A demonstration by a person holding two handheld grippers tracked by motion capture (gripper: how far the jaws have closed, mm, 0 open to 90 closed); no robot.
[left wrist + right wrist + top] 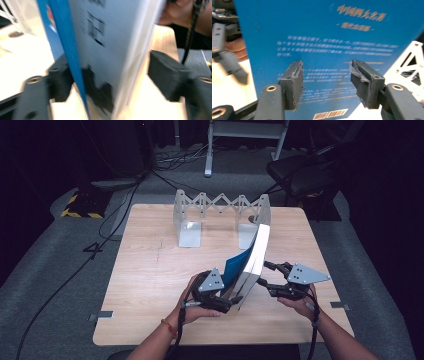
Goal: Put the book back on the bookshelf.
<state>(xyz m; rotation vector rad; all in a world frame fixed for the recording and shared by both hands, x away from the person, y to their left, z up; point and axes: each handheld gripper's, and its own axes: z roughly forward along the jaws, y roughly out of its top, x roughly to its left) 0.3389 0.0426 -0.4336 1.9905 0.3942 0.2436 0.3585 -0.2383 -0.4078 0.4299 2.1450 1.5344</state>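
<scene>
Btwn left gripper (107,82) jaws, book (110,50) stands loose.

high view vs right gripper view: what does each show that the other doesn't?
High view: the whole table, the book standing tilted on it, white page edge toward the camera, and the full rack behind it. Right gripper view: the blue cover's print and barcode, and the right tool with its jaws apart, not pressing the cover. Both: book, rack, and the left tool at the book's near end.
</scene>
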